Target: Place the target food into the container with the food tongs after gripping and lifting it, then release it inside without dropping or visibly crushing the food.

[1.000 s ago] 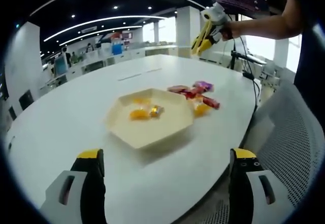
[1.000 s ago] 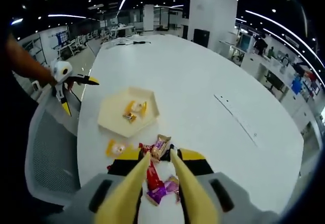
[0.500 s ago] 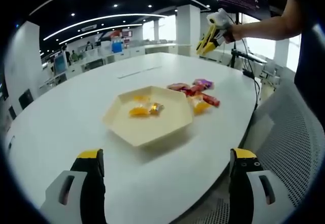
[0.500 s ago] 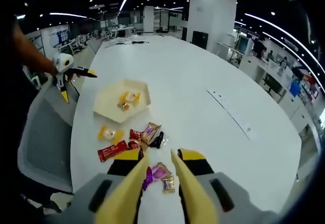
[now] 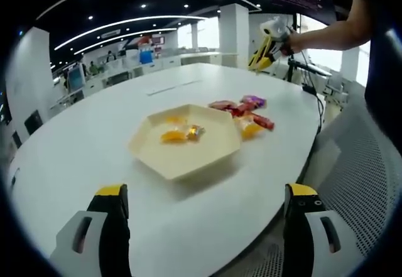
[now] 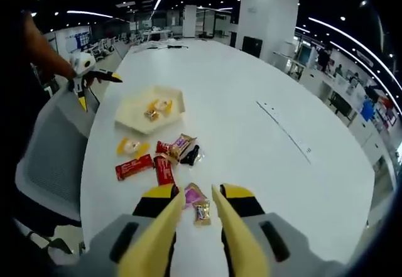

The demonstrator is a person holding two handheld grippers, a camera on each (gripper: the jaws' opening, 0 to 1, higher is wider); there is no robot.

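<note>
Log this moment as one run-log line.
right tool: open, empty, above snacks | left tool: open, empty, facing tray | tray: a few snacks inside

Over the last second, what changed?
The right gripper pulled up and back from the snack pile, its tongs holding nothing, fingers still a narrow gap apart. Left gripper stays open and hardly moved. The tray and the snacks in it look unmoved.

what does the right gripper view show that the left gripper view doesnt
The right gripper view alone shows the right gripper's yellow tongs from behind, a purple packet and a small wrapped candy between their tips, plus a black packet. The left gripper view alone shows the left gripper wide open. Both share the hexagonal tray, the red and orange snack packets and the white table.
</note>
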